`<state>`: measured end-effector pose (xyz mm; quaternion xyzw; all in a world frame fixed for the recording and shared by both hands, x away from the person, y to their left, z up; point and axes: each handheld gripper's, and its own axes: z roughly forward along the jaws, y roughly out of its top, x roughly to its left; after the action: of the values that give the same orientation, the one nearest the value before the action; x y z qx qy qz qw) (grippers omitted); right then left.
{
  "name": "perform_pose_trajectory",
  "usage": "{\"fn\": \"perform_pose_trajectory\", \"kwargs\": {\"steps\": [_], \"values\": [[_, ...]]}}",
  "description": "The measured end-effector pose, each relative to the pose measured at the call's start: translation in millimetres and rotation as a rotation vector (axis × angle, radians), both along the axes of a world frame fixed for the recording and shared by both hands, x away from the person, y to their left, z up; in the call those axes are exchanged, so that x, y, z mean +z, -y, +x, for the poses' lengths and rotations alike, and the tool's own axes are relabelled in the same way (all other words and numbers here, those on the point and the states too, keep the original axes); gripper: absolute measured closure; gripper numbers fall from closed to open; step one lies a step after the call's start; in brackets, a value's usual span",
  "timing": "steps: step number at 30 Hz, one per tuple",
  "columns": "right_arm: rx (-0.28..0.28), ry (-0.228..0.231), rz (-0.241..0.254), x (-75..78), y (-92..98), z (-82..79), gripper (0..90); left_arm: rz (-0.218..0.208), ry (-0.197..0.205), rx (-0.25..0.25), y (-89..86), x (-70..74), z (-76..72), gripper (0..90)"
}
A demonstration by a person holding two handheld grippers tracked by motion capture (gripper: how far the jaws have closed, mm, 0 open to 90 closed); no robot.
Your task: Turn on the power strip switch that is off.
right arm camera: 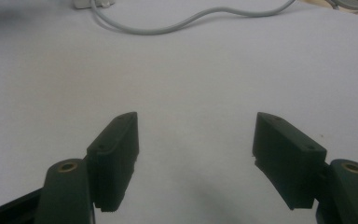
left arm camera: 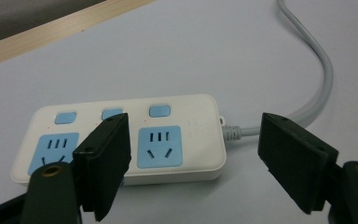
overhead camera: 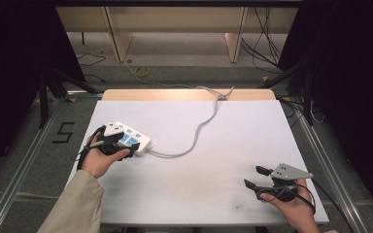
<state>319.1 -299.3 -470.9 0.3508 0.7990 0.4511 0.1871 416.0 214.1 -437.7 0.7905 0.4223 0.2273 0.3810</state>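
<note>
From above, your left gripper [overhead camera: 126, 145] sits over the white plastic power strip with blue sockets [overhead camera: 135, 137] near the white bench's [overhead camera: 209, 160] left edge; your right gripper [overhead camera: 255, 176] hangs wide near the right front corner. Left gripper view: jaws spread, straddling the strip's cable end (grey cable [left arm camera: 324, 70] curving away). Right gripper view: jaws wide over bare bench.

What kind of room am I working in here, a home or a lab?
Most likely a lab or recording workspace: black curtains flank the white table, aluminium rails and loose cables run along the floor, and a number marker is taped down.
</note>
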Motion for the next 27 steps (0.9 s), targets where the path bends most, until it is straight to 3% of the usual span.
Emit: {"fn": "perform_pose_trajectory", "kwargs": {"steps": [17, 27], "values": [[0.007, -0.001, 0.001, -0.4, -0.3, 0.4, 32.0, -0.014, 0.048, -0.015, 9.9, -22.2, -42.1, 26.2], [0.007, 0.0, 0.011, -0.2, 0.0, 0.6, 31.3, -0.014, 0.049, -0.011, 10.6, -28.5, -51.9, 25.0]]}}
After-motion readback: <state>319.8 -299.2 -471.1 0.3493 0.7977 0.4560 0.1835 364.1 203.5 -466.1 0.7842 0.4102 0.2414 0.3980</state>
